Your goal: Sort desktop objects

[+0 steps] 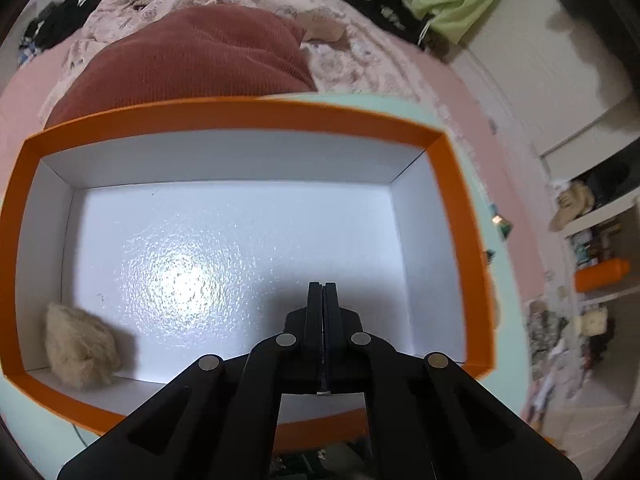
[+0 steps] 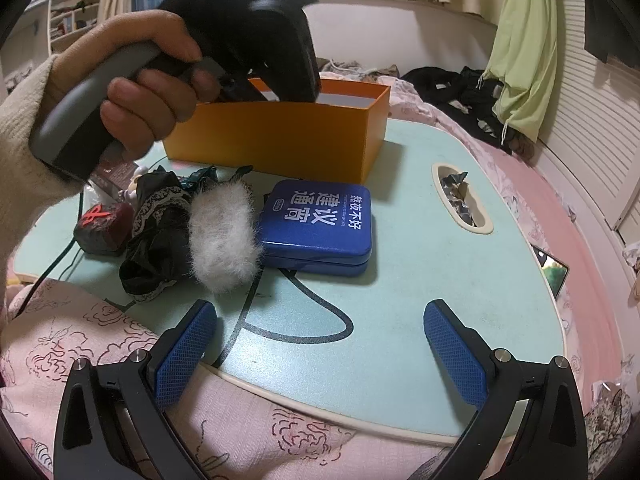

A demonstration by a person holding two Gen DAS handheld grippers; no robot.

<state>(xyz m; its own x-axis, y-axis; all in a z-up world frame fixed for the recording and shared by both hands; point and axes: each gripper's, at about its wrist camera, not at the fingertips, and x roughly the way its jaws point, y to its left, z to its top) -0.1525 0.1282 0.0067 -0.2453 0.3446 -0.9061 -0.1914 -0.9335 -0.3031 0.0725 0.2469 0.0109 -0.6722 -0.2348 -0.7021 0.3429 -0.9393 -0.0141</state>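
An orange box [image 1: 240,114] with a white inside stands on a mint-green table [image 2: 420,248]; it also shows in the right wrist view [image 2: 280,136]. A beige fluffy ball [image 1: 80,346] lies in the box's near left corner. My left gripper [image 1: 323,286] is shut and empty over the inside of the box; in the right wrist view it dips into the box, held by a hand [image 2: 140,92]. My right gripper [image 2: 320,344] is open and empty above the table's near edge. Ahead of it lie a blue tin [image 2: 320,220], a white fluffy ball [image 2: 222,236] and black lace cloth [image 2: 156,240].
A dark red block [image 2: 104,228] with a red mark lies at the table's left. A cup hole [image 2: 462,198] in the table holds wrappers. A phone [image 2: 550,272] lies on the pink bedding at right. A pink floral quilt [image 2: 120,360] lies in front.
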